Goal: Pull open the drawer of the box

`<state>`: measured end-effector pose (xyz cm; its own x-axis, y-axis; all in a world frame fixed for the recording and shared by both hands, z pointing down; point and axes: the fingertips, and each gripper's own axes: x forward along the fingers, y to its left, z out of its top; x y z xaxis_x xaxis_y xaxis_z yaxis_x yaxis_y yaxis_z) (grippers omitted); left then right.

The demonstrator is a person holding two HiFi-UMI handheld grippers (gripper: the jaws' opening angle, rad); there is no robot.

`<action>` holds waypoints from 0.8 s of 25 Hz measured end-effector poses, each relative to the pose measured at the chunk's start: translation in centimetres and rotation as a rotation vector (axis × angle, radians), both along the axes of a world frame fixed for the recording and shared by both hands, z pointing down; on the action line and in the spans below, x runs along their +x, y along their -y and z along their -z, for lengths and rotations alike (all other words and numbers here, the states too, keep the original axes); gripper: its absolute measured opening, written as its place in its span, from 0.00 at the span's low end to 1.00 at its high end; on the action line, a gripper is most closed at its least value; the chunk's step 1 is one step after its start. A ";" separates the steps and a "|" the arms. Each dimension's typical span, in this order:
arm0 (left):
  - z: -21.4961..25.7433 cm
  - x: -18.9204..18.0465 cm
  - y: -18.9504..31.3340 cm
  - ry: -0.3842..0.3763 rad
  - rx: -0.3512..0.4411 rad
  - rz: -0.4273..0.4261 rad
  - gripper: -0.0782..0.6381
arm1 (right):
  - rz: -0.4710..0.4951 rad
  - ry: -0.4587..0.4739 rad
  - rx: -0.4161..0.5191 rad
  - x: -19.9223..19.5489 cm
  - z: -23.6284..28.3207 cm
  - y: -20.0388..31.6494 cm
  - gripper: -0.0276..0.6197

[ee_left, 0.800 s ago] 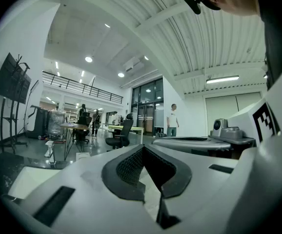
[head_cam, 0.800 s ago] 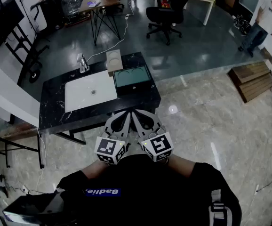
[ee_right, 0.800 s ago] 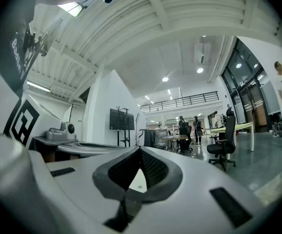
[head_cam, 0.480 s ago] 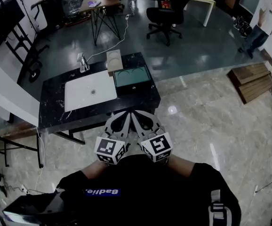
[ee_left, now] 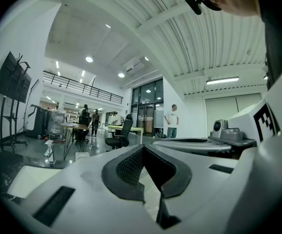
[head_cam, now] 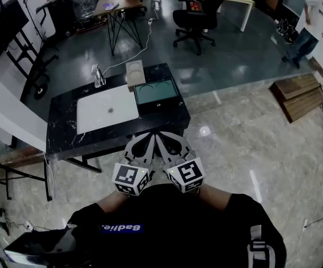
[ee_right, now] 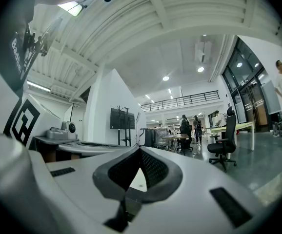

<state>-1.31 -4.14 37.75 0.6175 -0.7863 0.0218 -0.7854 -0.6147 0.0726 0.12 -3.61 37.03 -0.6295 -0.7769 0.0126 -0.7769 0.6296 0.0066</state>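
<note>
Standing short of the black table (head_cam: 61, 133), the person held the left gripper (head_cam: 145, 140) and the right gripper (head_cam: 167, 140) side by side against the chest, both pointing forward at the table's near edge. The teal-topped box (head_cam: 156, 90) sat on the far right part of the table, well apart from both grippers and almost straight ahead of them, with its long axis running left to right. A white basin (head_cam: 107, 108) lay just to its left and a small beige box (head_cam: 135, 71) just behind it. Neither gripper looked clearly nearer, though the right perhaps had a slightly better line to the box. No drawer front or handle could be made out from the head view, so I could not tell which face it opens from. In the left gripper view the left gripper's (ee_left: 142, 149) jaws met at the tips with nothing between them, and the right gripper (ee_right: 140, 150) showed the same in its own view, closed and empty. My judgement: the reach had not begun, and the jaws would need to part before taking any handle.
</note>
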 end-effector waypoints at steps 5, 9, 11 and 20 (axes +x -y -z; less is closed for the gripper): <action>0.0 -0.2 0.1 -0.012 -0.003 0.010 0.10 | -0.015 0.047 -0.005 0.6 0.1 0.2 0.04; -0.2 -0.3 0.4 -0.026 -0.013 0.029 0.10 | -0.027 0.061 -0.018 1.3 -0.1 0.3 0.04; -0.2 -0.2 0.4 -0.034 -0.017 0.031 0.10 | -0.020 0.057 -0.016 1.5 -0.1 0.2 0.04; 0.0 1.7 1.9 -0.044 -0.026 0.090 0.10 | 0.009 0.064 -0.036 4.5 -0.2 2.0 0.04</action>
<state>0.39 -6.02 37.80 0.5454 -0.8380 0.0177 -0.8329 -0.5395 0.1231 4.62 -5.56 37.28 -0.6368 -0.7710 -0.0001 -0.7693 0.6355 -0.0657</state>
